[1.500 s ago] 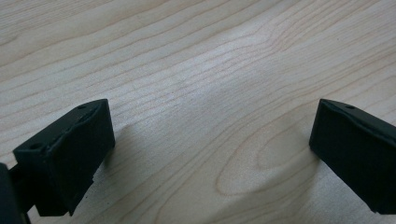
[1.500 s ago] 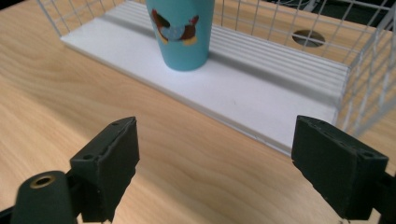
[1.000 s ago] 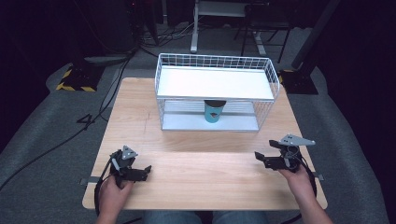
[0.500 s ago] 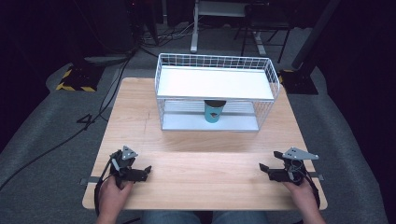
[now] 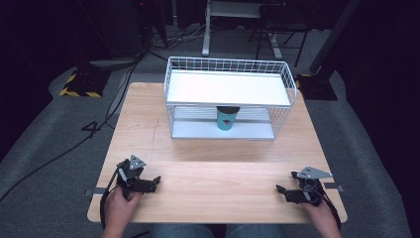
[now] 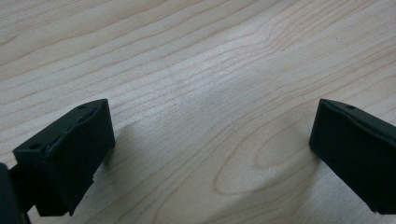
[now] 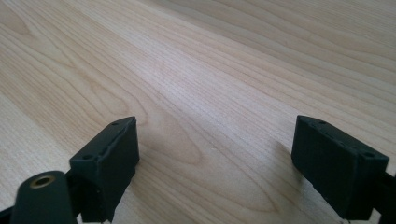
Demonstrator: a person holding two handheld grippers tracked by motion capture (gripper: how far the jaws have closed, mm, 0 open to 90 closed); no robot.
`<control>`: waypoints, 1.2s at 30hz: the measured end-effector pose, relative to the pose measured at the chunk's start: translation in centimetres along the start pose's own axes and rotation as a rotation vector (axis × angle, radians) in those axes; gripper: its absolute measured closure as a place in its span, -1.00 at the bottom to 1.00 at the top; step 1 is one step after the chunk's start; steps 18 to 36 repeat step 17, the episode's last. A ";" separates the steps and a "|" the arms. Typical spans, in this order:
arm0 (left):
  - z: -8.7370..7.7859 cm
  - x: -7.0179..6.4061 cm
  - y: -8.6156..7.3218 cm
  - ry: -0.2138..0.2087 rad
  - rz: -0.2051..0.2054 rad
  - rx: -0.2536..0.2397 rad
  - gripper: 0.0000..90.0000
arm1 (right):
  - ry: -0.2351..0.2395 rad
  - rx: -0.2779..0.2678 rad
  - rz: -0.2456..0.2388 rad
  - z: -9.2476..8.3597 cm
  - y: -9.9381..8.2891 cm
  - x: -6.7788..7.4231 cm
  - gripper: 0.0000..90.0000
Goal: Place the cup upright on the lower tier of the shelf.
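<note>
A teal cup [image 5: 227, 118] with a dark rim stands on the lower level of a white wire shelf basket [image 5: 229, 67] at the far middle of the wooden table [image 5: 218, 163]. My left gripper [image 5: 154, 181] rests on the table near the front left, held by a hand, its jaws wide apart and empty; the left gripper view shows my left gripper [image 6: 210, 140] over bare wood. My right gripper [image 5: 280, 191] lies at the front right, also open and empty; in the right gripper view my right gripper [image 7: 215, 158] frames nothing but wood grain.
The shelf's white top board [image 5: 228, 88] covers the cup from above. Dark floor, cables [image 5: 74, 144] and a yellow-black striped block [image 5: 79, 84] surround the table. A broad stretch of wood lies between the grippers and the shelf.
My right gripper has come down and back toward the front right edge and now sits on the table. The left gripper has stayed put.
</note>
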State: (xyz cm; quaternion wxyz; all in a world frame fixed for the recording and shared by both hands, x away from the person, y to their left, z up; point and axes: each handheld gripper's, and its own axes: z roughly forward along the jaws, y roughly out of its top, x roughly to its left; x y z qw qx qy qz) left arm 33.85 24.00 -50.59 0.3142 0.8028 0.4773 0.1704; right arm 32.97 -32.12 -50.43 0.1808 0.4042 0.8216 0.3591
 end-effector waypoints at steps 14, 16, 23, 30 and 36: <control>0.0 0.0 0.0 0.000 0.001 0.001 -0.99 | 0.002 0.007 -0.003 0.1 0.0 0.1 -0.72; 0.0 0.0 0.0 0.000 0.000 0.000 -0.99 | 0.003 0.008 -0.002 0.1 0.0 0.1 -0.72; 0.0 0.0 0.0 0.000 0.000 0.000 -0.99 | 0.003 0.008 -0.002 0.1 0.0 0.1 -0.72; 0.0 0.0 0.0 0.000 0.000 0.000 -0.99 | 0.003 0.008 -0.002 0.1 0.0 0.1 -0.72; 0.0 0.0 0.0 0.000 0.000 0.000 -0.99 | 0.003 0.008 -0.002 0.1 0.0 0.1 -0.72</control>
